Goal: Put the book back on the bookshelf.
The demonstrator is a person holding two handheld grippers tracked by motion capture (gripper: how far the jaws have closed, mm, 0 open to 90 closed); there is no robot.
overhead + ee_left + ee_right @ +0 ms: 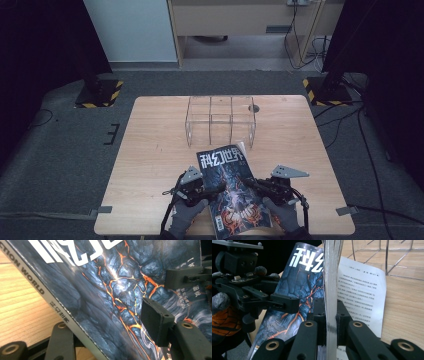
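A science-fiction magazine (231, 176) with a dark blue, lava-cracked cover and white Chinese title is held off the wooden table (150, 150) near its front edge. My left gripper (210, 192) is shut on its spine side; in the left gripper view the magazine's cover (100, 290) runs between my two jaws (107, 332). My right gripper (251, 183) is shut on the opposite, open edge. In the right gripper view the stack of pages (331, 277) stands edge-on between my pads (331, 315), and one printed page (362, 290) fans out to the right. The left gripper (287, 303) shows across the cover.
A clear acrylic organizer (220, 120) with several compartments stands at the middle of the table's far half, just beyond the magazine's top edge. A round cable hole (254, 108) lies behind it. Two stand bases with yellow-black stripes (99, 93) flank the table on the floor.
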